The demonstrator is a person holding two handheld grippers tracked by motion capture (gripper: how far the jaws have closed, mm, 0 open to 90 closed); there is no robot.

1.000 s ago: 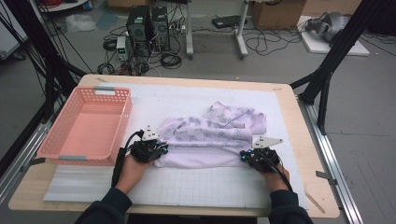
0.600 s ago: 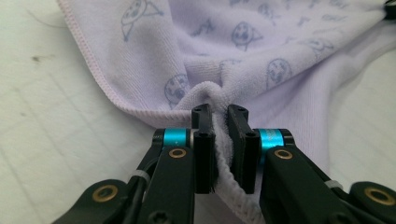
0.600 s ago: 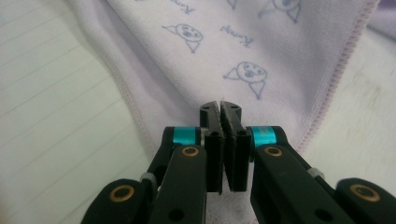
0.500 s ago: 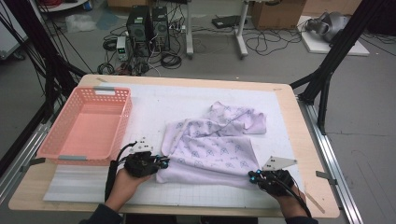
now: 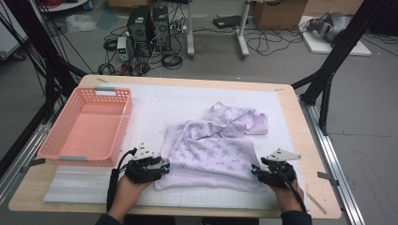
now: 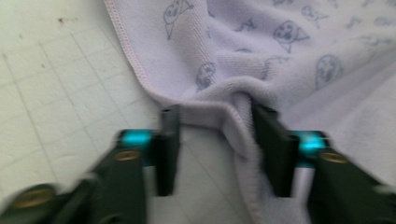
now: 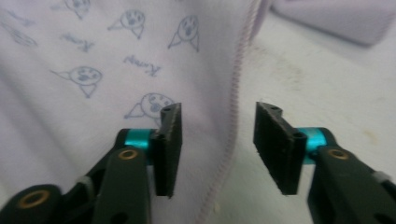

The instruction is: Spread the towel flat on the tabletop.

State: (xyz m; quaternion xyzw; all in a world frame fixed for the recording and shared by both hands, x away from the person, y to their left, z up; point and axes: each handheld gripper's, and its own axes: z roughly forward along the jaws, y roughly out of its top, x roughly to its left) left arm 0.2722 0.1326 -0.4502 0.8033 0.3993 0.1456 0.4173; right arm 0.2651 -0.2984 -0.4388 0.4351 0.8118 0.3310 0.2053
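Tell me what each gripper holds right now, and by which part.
Nothing is held. Both jaws have just been opening: the left gripper and the right gripper stand open astride the lilac towel's near hem.

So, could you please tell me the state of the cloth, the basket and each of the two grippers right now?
Lilac cloth: partly spread on the mat, far end still bunched.
Pink basket: upright, nothing in it.
Left gripper: jaws have just been opening; a fold of the cloth's corner lies between them, no longer pinched.
Right gripper: jaws have just been opening; open, the cloth's hem lies below between them.
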